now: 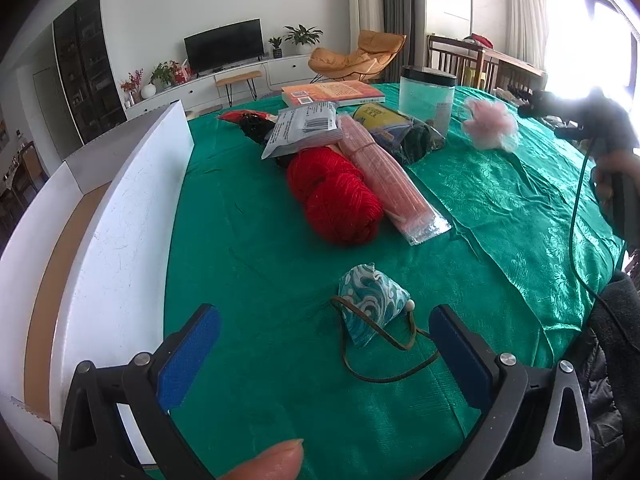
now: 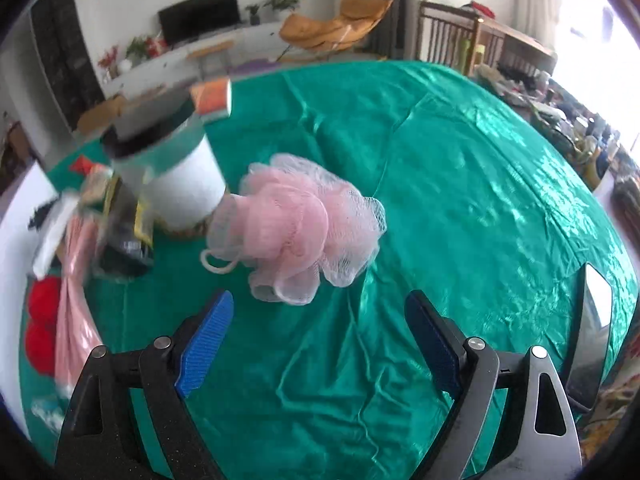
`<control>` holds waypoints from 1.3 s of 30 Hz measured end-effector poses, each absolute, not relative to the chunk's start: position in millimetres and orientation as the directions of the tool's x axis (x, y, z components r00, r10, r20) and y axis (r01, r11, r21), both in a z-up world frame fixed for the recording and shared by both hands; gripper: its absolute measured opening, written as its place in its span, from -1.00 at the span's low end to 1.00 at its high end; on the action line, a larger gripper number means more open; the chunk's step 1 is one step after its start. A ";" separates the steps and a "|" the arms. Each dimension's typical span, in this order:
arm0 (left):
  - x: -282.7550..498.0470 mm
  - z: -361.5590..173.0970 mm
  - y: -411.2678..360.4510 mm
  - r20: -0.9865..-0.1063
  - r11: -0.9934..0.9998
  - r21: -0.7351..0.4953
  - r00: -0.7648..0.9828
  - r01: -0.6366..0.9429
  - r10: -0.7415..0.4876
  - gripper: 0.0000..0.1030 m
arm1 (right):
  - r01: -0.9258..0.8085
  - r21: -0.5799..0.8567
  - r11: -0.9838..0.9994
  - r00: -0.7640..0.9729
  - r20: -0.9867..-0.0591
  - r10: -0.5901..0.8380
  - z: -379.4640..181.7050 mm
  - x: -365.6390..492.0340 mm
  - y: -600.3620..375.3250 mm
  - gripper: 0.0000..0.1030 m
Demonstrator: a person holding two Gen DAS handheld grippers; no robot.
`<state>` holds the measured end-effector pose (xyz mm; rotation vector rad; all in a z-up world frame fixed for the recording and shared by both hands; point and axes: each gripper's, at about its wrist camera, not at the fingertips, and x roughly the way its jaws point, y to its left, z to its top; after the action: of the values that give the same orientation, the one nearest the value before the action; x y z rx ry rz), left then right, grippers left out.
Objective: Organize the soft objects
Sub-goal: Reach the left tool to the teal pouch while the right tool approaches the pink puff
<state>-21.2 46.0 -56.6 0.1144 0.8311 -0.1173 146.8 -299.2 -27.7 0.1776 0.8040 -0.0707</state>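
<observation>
Right gripper (image 2: 318, 344) agape, approaching pink mesh bath pouf (image 2: 298, 226) (untouched); next: advance, straddle, close gently.

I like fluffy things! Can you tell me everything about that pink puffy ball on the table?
The pink puffy ball is a bath sponge made of gathered, see-through mesh in ruffled folds, pale pink with whiter edges. A white cord loop sticks out on one side. It lies on the green tablecloth beside a clear jar with a black lid. The open right tool points at it but does not touch it.
</observation>
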 end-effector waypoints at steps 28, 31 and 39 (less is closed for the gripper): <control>28.5 -105.9 28.1 -0.813 0.993 0.092 0.582 0.079 0.029 1.00 | 0.127 0.106 0.986 0.748 -0.664 -0.025 -69.7 72.5 -276.3 0.74; 31.9 -109.0 36.2 -0.831 0.998 0.026 0.557 0.064 -0.014 1.00 | 0.130 0.109 0.986 0.738 -0.675 -0.022 -72.1 74.8 -277.2 0.74; 31.4 -108.5 36.7 -0.833 0.998 0.005 0.552 0.067 -0.032 1.00 | 0.142 0.127 0.982 0.727 -0.686 -0.017 -74.9 76.6 -280.8 0.74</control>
<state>31.4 36.7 -108.5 0.0378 0.9848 -0.0585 76.6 -280.8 -74.9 0.1752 0.7526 -0.0879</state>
